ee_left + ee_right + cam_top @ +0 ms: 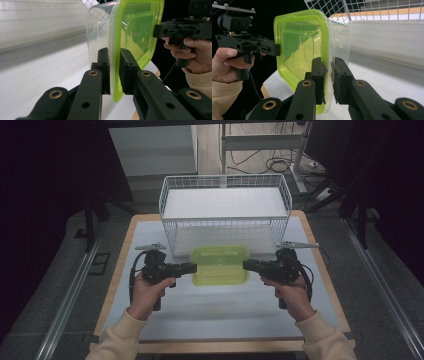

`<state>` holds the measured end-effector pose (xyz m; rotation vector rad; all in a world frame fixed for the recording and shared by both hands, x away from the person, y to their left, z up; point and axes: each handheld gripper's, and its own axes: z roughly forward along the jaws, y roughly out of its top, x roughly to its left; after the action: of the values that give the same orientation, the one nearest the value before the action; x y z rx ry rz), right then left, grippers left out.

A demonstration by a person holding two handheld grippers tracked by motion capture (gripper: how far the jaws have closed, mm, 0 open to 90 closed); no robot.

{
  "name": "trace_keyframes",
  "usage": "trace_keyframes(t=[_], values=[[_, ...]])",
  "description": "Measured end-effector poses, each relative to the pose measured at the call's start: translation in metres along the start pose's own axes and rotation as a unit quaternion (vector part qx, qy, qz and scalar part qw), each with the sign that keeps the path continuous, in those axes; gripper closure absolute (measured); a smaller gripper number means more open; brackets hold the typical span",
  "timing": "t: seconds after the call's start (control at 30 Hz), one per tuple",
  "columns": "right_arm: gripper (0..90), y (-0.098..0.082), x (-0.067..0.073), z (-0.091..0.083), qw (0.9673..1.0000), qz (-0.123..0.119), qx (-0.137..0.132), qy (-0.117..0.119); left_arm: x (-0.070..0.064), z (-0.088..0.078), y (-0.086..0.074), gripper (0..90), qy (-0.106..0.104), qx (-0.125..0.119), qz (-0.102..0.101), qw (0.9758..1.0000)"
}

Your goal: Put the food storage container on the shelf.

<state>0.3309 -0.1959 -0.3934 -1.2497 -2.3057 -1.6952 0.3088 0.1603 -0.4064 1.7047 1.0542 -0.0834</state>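
Observation:
A clear plastic container with a lime-green lid (pixel 220 265) hangs level between both grippers, just in front of the wire basket. My left gripper (pixel 194 267) is shut on the lid's left rim; in the left gripper view its jaws (pixel 114 72) pinch the green edge (pixel 115 82). From the opposite side my right gripper (pixel 246 265) is shut on the right rim, and its own view shows the jaws (pixel 328 80) clamped on the lid edge of the container (pixel 304 47). Each view also shows the other hand and gripper across the lid.
A white wire basket (pixel 225 212) stands at the back of the light table top (pixel 220 310), directly behind the container. The table's wooden edge (pixel 220 346) runs along the front. Dark curtains flank both sides, with metal rails on the floor.

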Motion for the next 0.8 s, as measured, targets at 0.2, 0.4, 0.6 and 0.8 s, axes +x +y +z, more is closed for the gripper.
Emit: trace_keyframes(t=[0.2,0.4,0.6,0.8], values=[[79.8,0.009,0.001,-0.003,1.0000,-0.002,-0.007,0.000,-0.002,-0.001,0.011,80.8,0.000,-0.002,0.007,1.0000],[79.8,0.015,0.002,-0.005,0.9999,-0.008,-0.010,-0.005,-0.002,0.000,0.017,80.9,-0.004,-0.004,0.010,0.9999],[79.8,0.021,0.002,-0.008,0.9998,-0.014,-0.016,-0.005,-0.004,-0.001,0.025,80.8,-0.006,-0.007,0.018,0.9998],[79.9,0.031,0.004,-0.011,0.9996,-0.019,-0.020,-0.007,-0.007,-0.003,0.034,80.8,-0.004,-0.010,0.021,0.9997]])
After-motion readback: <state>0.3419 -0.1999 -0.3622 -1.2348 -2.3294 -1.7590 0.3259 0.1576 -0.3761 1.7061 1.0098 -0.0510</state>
